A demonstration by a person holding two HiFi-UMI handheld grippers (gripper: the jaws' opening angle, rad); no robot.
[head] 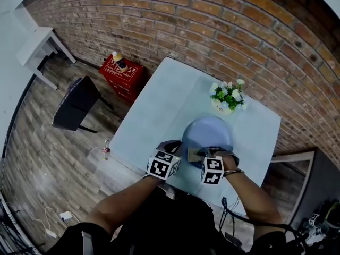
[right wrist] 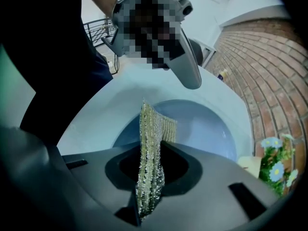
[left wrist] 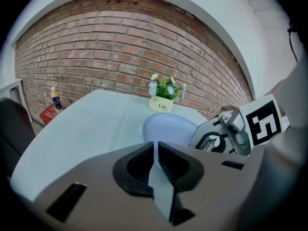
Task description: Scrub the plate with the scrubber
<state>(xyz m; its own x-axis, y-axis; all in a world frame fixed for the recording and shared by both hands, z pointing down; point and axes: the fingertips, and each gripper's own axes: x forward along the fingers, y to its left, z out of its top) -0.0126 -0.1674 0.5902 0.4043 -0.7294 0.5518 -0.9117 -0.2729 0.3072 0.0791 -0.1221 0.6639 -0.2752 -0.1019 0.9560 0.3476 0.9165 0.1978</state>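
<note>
A pale blue plate (head: 208, 134) lies on the light blue table (head: 159, 110), near its front edge. My left gripper (head: 173, 146) is shut on the plate's near-left rim; in the left gripper view the thin rim (left wrist: 159, 177) runs between the closed jaws, with the plate (left wrist: 168, 128) beyond. My right gripper (head: 205, 154) is shut on a glittery yellowish mesh scrubber (right wrist: 150, 153), which sticks out over the plate's inner surface (right wrist: 207, 129). In the head view the scrubber (head: 193, 153) rests at the plate's near edge. The two grippers are close side by side.
A small white pot of flowers (head: 227, 97) stands on the table just behind the plate. To the left on the wooden floor are a red crate (head: 123, 74), a dark chair (head: 77, 102) and a bottle (head: 106, 152). A brick wall runs behind the table.
</note>
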